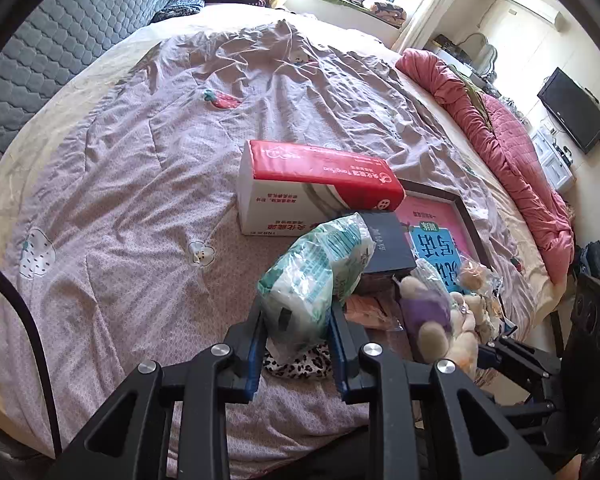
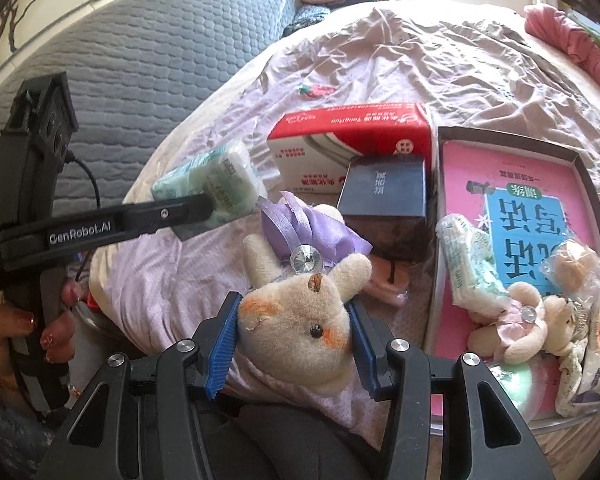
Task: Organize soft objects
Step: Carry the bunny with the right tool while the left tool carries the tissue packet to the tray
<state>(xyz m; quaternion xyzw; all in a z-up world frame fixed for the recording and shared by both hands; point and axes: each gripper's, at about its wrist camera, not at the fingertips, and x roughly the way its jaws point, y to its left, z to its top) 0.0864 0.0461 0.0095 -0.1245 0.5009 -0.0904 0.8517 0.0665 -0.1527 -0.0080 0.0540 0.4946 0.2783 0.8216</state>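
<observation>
Fingers, left gripper: clamped from both sides on a green-and-white tissue pack, which is lifted clear of the lilac bedspread; seen from the right wrist view the same gripper reaches in from 9 o'clock with the tissue pack at its tip. Fingers, right gripper: blue pads pressed against both sides of the head of a cream plush rabbit in a purple satin dress with a clear gem at its waist; from the left wrist view the rabbit appears blurred at 4 o'clock. Red-and-white tissue box: lying on the bedspread at 12 o'clock of the rabbit. Dark blue box: just in front of the tissue box, touching it. Shallow dark-rimmed tray: at 3 o'clock of the dark box, holding a pink book with a blue panel. On the book: a second tissue pack, a smaller plush toy in a pink dress, and a bun in clear wrap. Peach-coloured soft item: on the bedspread between the rabbit and the tray, partly hidden. Leopard-print cloth: under the left gripper. Red quilt: bunched along the bed edge at 2 o'clock in the left wrist view. Grey quilted headboard: at 10 o'clock.
</observation>
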